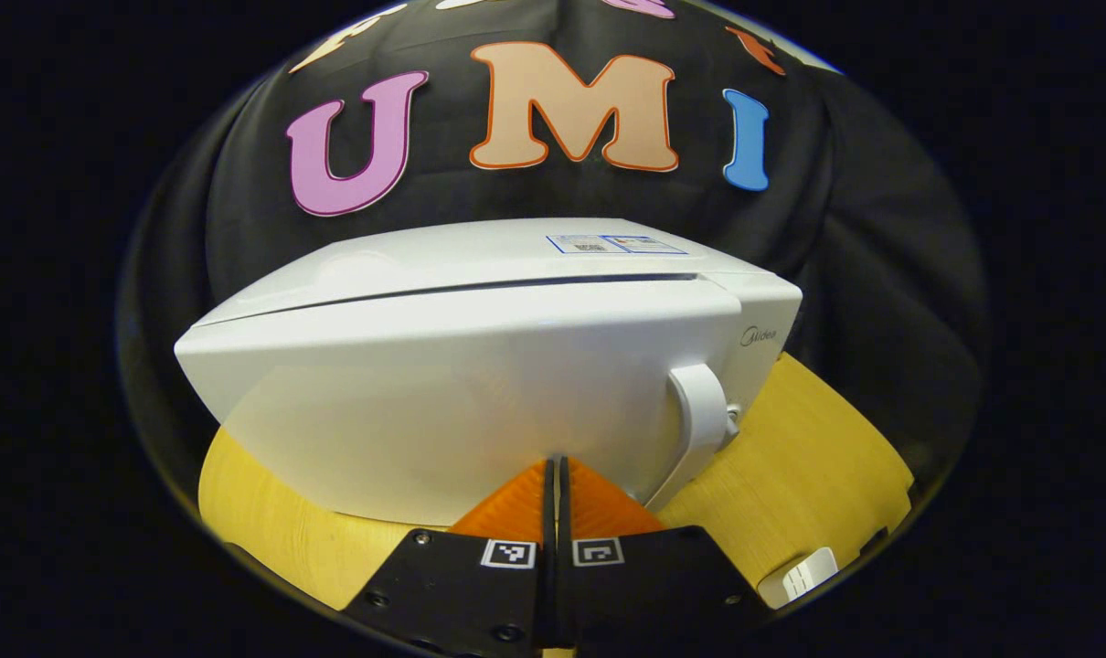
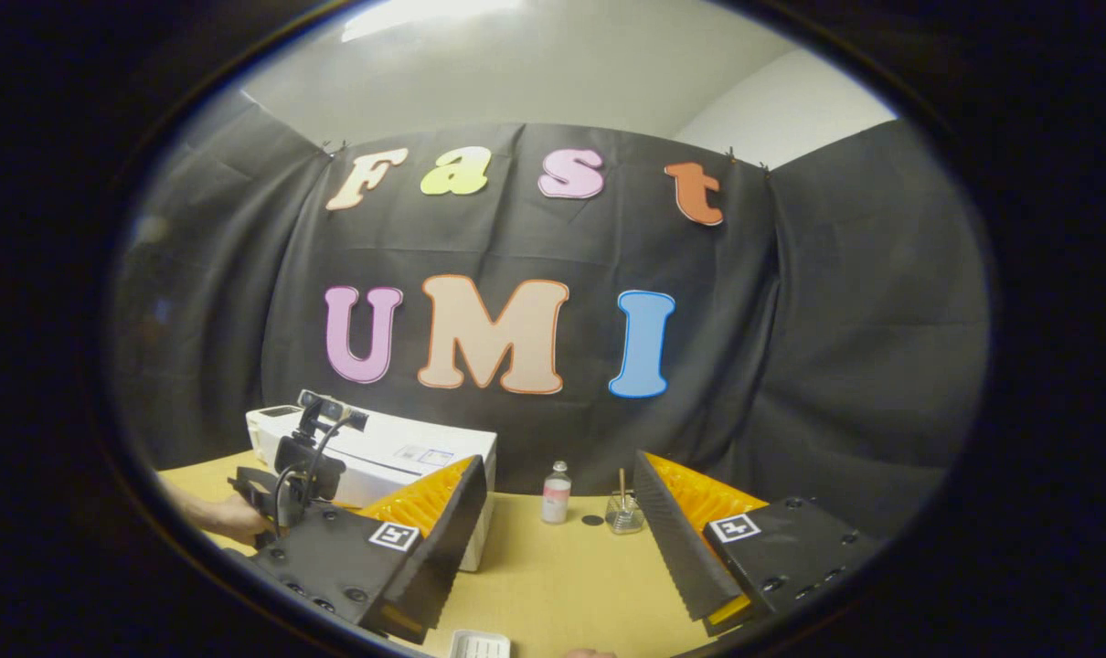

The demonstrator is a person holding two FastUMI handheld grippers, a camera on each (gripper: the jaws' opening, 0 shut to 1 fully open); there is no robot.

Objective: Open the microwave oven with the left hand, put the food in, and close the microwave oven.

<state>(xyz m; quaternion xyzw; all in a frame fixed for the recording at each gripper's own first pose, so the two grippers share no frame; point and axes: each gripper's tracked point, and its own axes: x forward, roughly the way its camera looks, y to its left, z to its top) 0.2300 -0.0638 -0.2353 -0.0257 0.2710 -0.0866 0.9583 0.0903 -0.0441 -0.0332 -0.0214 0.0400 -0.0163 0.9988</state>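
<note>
step in hand: by my reading, the door of the microwave oven [image 1: 480, 366] was yet to be opened; it looked flush and closed.
microwave oven: in the left gripper view it sat across the middle of the frame on the wooden table [image 1: 791, 466], its door face towards the camera; in the right gripper view it stood at lower left.
door handle: the white handle [image 1: 699, 411] sat at the right end of the door, right of centre in the left gripper view.
left gripper: the left gripper [image 1: 556, 512] was low and centre in its own view, jaws together with nothing between them, tips close to the lower door face and left of the handle; whether they touched the door could not be told.
right gripper: the right gripper [image 2: 558, 539] had its jaws wide apart and empty, held above the table.
food: a white ribbed tray [image 2: 480, 644] lay at the bottom edge of the right gripper view; what it held could not be told.
table clutter: a small bottle [image 2: 556, 493] and a glass jar [image 2: 623, 516] stood near the back wall.
doing it well: the left jaws would need to part, shift right to the handle, and pull along the door's swing.
</note>
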